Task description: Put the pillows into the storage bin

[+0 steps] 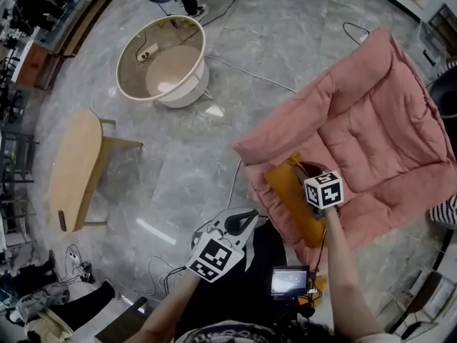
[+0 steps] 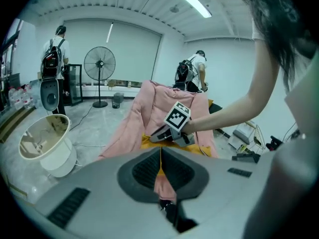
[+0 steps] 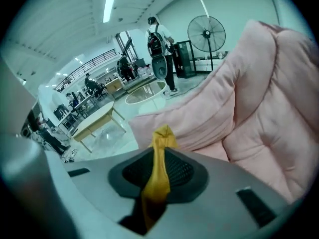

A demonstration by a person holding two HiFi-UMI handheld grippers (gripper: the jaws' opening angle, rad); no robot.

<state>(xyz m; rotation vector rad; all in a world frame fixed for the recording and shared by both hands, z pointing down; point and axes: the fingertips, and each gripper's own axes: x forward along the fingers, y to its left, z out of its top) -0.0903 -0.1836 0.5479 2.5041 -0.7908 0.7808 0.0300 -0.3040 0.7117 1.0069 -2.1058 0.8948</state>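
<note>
A yellow pillow (image 1: 289,195) lies on the front edge of a big pink quilted cushion (image 1: 371,120) on the floor. My right gripper (image 1: 318,184) is over it, shut on a fold of the pillow's yellow cover. In the right gripper view that yellow fabric (image 3: 162,136) sticks out past the pinched jaws of the right gripper (image 3: 160,153). My left gripper (image 1: 243,224) hangs nearer to me, short of the cushion; its jaws are together with nothing held. The left gripper (image 2: 160,156) looks at the right gripper (image 2: 158,133) and the pillow (image 2: 147,142). The round white storage bin (image 1: 196,45) stands open, far left.
A low wooden bench (image 1: 75,166) stands at the left. Cables (image 1: 250,73) trail over the marble floor between bin and cushion. A standing fan (image 2: 99,66) and people with backpacks (image 2: 52,59) are at the back. Boxes and tools (image 2: 246,153) lie right of the cushion.
</note>
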